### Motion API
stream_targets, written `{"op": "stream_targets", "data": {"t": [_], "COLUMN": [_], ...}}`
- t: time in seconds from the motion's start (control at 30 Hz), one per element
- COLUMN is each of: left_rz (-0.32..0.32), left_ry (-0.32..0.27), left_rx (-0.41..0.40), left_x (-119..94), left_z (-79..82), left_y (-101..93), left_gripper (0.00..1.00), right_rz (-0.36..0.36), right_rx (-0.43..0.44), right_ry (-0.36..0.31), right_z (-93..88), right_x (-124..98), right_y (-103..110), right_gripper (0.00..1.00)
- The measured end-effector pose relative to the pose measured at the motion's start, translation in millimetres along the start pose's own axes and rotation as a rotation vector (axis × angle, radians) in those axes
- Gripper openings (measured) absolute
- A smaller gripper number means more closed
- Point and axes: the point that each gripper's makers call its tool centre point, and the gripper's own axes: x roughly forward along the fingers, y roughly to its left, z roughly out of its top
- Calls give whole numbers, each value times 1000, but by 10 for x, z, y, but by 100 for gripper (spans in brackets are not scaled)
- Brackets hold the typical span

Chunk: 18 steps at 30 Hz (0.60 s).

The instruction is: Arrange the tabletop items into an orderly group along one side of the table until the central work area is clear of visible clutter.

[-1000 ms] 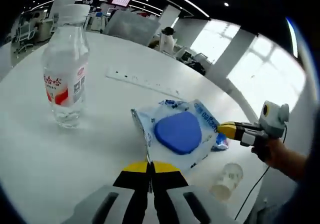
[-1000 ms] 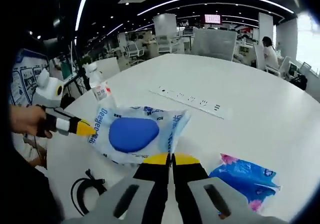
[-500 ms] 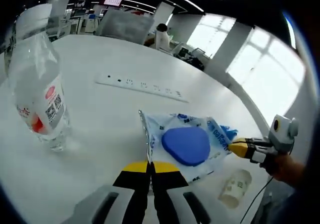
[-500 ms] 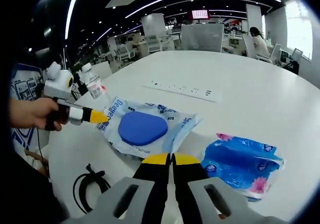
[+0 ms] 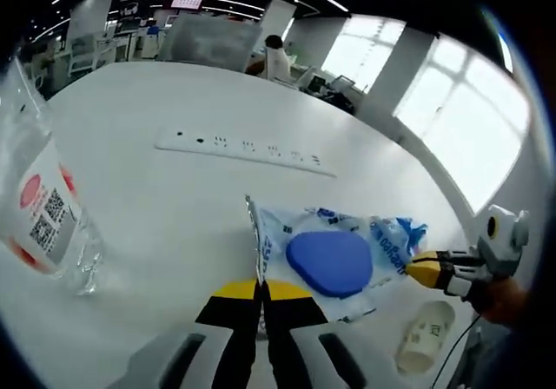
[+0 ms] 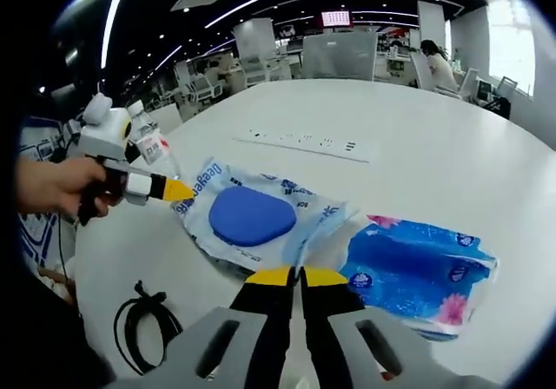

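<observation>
A wet-wipes pack point(image 5: 347, 233) with a blue oval lid lies stretched between both grippers, low over the white table point(image 5: 174, 198). My left gripper point(image 5: 261, 286) is shut on the pack's near edge. In the left gripper view the right gripper point(image 5: 424, 269) comes in from the right, pinching the opposite end. In the right gripper view the wipes pack point(image 6: 248, 220) sits ahead, with my right gripper point(image 6: 288, 276) shut on its corner. The left gripper point(image 6: 178, 189), held by a hand point(image 6: 48, 185), grips the far end. A blue tissue pack point(image 6: 417, 272) lies right beside the wipes.
A clear water bottle point(image 5: 39, 220) stands at the left, also seen small as the bottle point(image 6: 152, 150). A white power strip point(image 5: 243, 146) lies across the table's middle. A paper cup point(image 5: 426, 350) lies on its side near the edge. A coiled black cable point(image 6: 143, 324) rests by the table's rim.
Both grippers have carried the wipes pack away from the bottle until it sits against the blue tissue pack. Both stay shut on the pack.
</observation>
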Motion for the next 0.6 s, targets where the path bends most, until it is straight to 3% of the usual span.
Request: {"op": "stream_targets", "data": {"t": [0.17,0.37,0.4,0.5,0.6], "left_rz": [-3,9,14,16,26], "left_ry": [14,30,35,36,30], "left_rx": [43,61,73,99,91], "left_x": [215,417,471,610,691], "left_z": [141,222,243,283,298], "left_y": [-27,42,27,36,94], "left_gripper": [0,2,4,6,8], "right_rz": [-23,-39,-51,-85,-99], "right_rx": [71,100,105,115,63], "right_ry": [4,11,33,39,70], "right_z": [-175,-249,-364,-411,-484], "right_x": [-121,-122,-86,-38,30], "right_y": [-24,-40,-58,-108,-130], "right_gripper": [0,2,2,3,4]}}
